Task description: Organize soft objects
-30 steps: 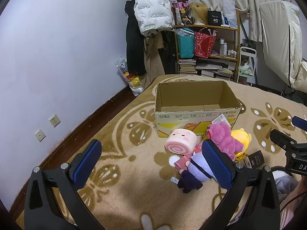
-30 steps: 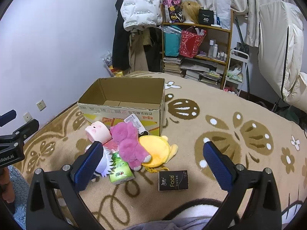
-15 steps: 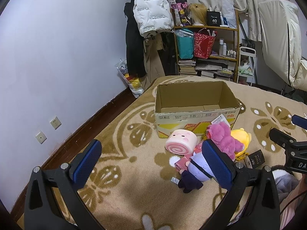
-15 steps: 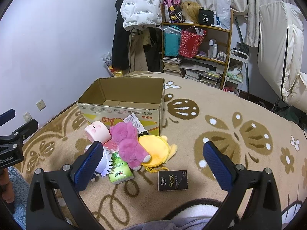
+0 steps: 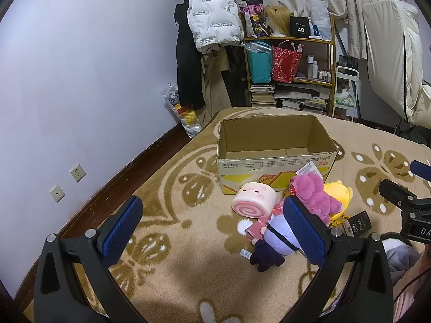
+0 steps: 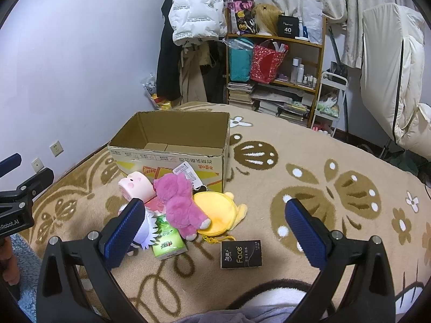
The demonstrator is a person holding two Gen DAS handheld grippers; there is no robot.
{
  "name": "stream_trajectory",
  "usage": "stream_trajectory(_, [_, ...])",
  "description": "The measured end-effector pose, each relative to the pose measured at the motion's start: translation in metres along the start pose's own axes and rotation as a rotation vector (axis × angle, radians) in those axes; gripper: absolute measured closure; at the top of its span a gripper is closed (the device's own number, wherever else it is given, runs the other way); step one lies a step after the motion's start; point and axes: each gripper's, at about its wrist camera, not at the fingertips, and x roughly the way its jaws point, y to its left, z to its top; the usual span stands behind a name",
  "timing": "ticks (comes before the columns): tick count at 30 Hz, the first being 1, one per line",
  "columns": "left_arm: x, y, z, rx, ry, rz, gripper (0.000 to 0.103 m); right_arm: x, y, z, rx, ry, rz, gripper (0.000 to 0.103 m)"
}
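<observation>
An open cardboard box point(image 5: 274, 148) point(image 6: 172, 148) stands on the rug. In front of it lie soft toys: a pink roll-cake plush point(image 5: 254, 200) point(image 6: 136, 185), a magenta plush point(image 5: 312, 196) point(image 6: 179, 202), a yellow plush point(image 5: 338, 195) point(image 6: 218, 211), a purple-and-white doll point(image 5: 274, 235) and a green tissue pack point(image 6: 167, 241). A black "Face" pack point(image 6: 241, 250) point(image 5: 358, 223) lies nearer. My left gripper point(image 5: 211, 227) is open and empty, left of the pile. My right gripper point(image 6: 212, 228) is open and empty above the pile's near side.
The patterned beige rug point(image 6: 336, 188) covers the floor. A shelf point(image 6: 274, 80) full of bags, books and bottles stands behind the box, with coats point(image 5: 210, 27) hanging beside it. A purple wall point(image 5: 80, 80) runs along the left. A white padded cover point(image 6: 390, 80) hangs at right.
Both views have shifted only slightly. Both grippers stay open and no toy has moved.
</observation>
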Motion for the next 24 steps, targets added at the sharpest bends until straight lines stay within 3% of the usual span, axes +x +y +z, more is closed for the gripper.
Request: stream_trajectory(24, [-0.0007, -0.0007, 0.0007, 0.009, 0.001, 0.003, 0.000, -0.0005, 0.0021, 0.0002, -0.005, 0.002, -0.002, 0.000])
